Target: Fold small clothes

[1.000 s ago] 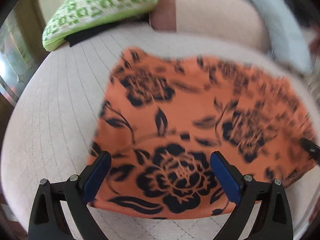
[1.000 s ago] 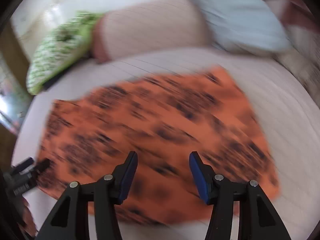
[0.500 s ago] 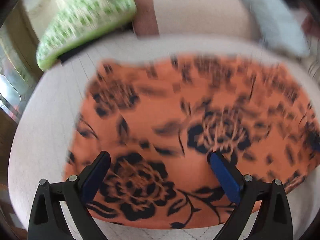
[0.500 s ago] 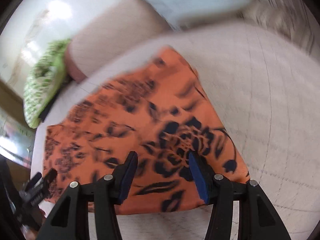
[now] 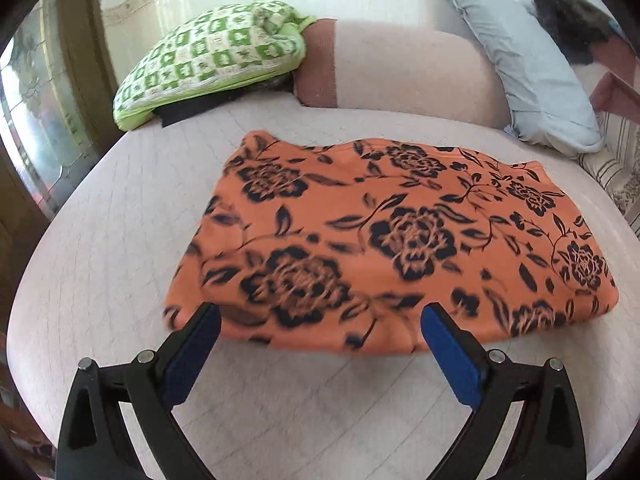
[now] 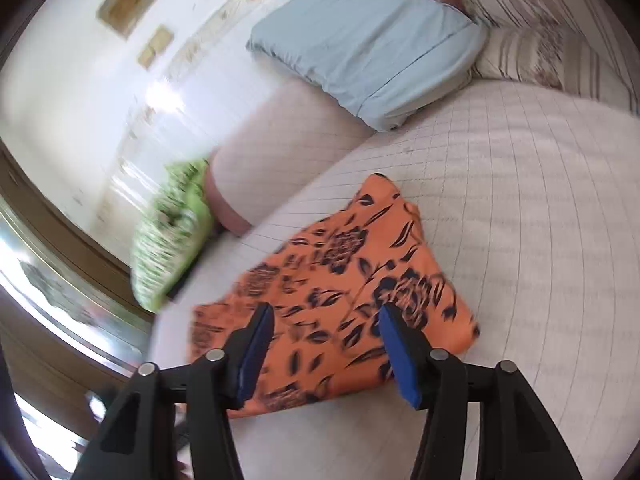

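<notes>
From the left wrist, the left claw (image 5: 320, 328) is standing wide with nothing between its blue pads, hovering at the near edge of the orange floral garment (image 5: 400, 236), which is lying folded flat on the pale quilted bed (image 5: 100, 260). A green checked pillow (image 5: 216, 56) and a light blue pillow (image 5: 528, 72) are sitting behind it. Over to the right wrist: the right claw (image 6: 326, 328) is opening its jaws above the same garment (image 6: 344, 280), gripping nothing, with the view tilting and the blue pillow (image 6: 368, 48) up top.
</notes>
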`<state>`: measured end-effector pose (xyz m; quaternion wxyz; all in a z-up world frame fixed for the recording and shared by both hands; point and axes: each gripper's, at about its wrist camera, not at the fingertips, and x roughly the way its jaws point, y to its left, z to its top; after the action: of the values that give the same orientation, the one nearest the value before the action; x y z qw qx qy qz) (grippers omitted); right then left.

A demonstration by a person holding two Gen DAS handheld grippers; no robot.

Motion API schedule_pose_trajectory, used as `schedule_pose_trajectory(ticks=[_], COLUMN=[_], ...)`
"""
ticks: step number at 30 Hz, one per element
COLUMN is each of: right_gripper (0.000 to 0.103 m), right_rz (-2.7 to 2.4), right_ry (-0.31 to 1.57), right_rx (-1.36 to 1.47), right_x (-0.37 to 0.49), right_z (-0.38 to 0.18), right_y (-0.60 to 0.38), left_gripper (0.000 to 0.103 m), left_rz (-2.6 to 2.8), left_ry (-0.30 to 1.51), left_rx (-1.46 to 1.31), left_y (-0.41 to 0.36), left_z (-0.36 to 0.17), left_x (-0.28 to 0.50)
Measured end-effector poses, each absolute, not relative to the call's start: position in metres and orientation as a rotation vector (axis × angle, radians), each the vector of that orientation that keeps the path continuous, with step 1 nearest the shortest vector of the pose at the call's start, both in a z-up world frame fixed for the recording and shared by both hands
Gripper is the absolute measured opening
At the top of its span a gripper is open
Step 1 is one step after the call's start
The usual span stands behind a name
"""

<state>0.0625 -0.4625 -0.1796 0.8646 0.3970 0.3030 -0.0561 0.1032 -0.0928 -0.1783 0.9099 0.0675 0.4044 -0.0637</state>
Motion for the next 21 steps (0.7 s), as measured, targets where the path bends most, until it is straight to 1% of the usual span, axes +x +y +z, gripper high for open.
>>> schedule_pose_trajectory(ticks=[2, 7, 11, 14, 18, 21], right_gripper=[0.067, 0.068, 0.068, 0.068, 0.068, 0.068], right_rz=[-0.1, -0.138, -0.165, -0.217, -0.212, -0.209], right_ry=[0.627, 0.684, 0.728, 0.769, 0.783, 0.804], right_rx=[0.879, 0.936, 1.039, 1.058, 1.113, 1.083], right_x=[0.048, 0.036, 0.045, 0.056, 0.069, 0.076], right_z=[-0.18, -0.195, -0.224, -0.237, -0.248, -0.248], right_y=[-0.464, -0.47, -0.484, -0.495, -0.507, -0.506], left_gripper=[0.1, 0.1, 0.1, 0.1, 0.1, 0.1], left_rz=[-0.108, -0.06, -0.07, -0.067, -0.081, -0.078], left_ry=[0.823, 0.767, 0.831, 0.846, 0.844, 0.835], left_rx=[0.122, 0.058, 0.014, 0.006, -0.04, -0.055], left_y=[-0.078, -0.056, -0.051, -0.05, -0.044, -0.042], left_z=[-0.172, -0.163, -0.169, -0.173, -0.169, -0.167], left_x=[0.104, 0.108, 0.122, 0.131, 0.137, 0.139])
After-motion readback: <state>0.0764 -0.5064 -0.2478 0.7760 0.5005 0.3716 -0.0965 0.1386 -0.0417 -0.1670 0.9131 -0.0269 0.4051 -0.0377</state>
